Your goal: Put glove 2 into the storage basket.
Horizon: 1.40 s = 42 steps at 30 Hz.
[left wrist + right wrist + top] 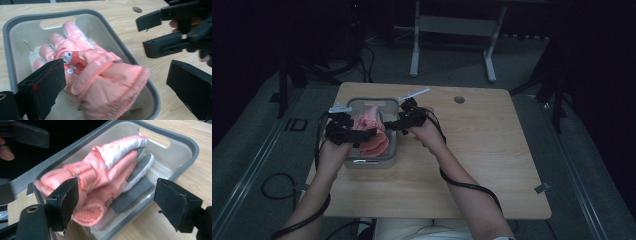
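Lengthwise in the grey bin (390,150), pink gloves (373,132), fingers pointing away; both grippers' jaws wide.

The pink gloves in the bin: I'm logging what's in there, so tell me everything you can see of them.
The pink gloves are padded winter gloves of shiny fabric with ribbed cuffs, a cartoon patch on the back of one and grey palms. They lie stacked in the grey plastic bin, fingers toward its handle slot, cuffs mounded above the rim. The left gripper and right gripper hover open at the cuffs; contact is unclear.
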Tool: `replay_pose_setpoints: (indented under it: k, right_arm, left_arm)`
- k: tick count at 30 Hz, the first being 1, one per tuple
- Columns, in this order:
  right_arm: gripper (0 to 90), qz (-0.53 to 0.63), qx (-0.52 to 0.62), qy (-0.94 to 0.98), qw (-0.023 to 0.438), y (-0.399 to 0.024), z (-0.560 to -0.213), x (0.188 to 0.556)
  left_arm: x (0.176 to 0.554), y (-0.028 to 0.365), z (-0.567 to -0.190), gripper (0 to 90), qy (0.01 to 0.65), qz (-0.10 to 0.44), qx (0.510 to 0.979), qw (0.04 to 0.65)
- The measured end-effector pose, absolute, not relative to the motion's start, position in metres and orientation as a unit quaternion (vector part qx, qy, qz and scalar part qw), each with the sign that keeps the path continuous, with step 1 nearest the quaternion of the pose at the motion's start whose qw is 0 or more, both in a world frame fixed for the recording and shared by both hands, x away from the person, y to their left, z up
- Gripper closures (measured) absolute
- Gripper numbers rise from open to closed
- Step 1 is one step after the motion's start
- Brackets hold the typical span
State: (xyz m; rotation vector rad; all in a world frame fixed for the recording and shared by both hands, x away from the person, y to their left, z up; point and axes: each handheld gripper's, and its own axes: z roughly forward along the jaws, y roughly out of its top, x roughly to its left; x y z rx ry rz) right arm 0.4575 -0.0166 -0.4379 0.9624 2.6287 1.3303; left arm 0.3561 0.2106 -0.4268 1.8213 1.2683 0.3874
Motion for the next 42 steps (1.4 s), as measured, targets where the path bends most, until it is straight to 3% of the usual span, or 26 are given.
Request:
replay_pose_setpoints:
  k: [11,17,28,36,42]
  right_arm:
    - [15.6,0.441,0.336,0.827,0.088,-0.041,-0.451,0.443]
    - [15.2,0.42,0.361,0.821,0.135,-0.05,-0.47,0.434]
    - [13.7,0.412,0.4,0.806,0.142,-0.062,-0.499,0.438]
    - [12.6,0.413,0.42,0.792,0.16,-0.06,-0.519,0.434]
    - [12.6,0.411,0.412,0.793,0.181,-0.056,-0.529,0.429]
  left_arm:
    - [0.307,0.184,-0.428,2.3,0.466,0.196,0.729,0.462]
    - [0.28,0.163,-0.448,2.3,0.441,0.219,0.735,0.467]
    - [0.257,0.153,-0.497,2.3,0.413,0.177,0.736,0.507]
    - [0.246,0.147,-0.526,2.2,0.389,0.207,0.756,0.484]
    - [0.247,0.15,-0.54,2.2,0.407,0.204,0.76,0.464]
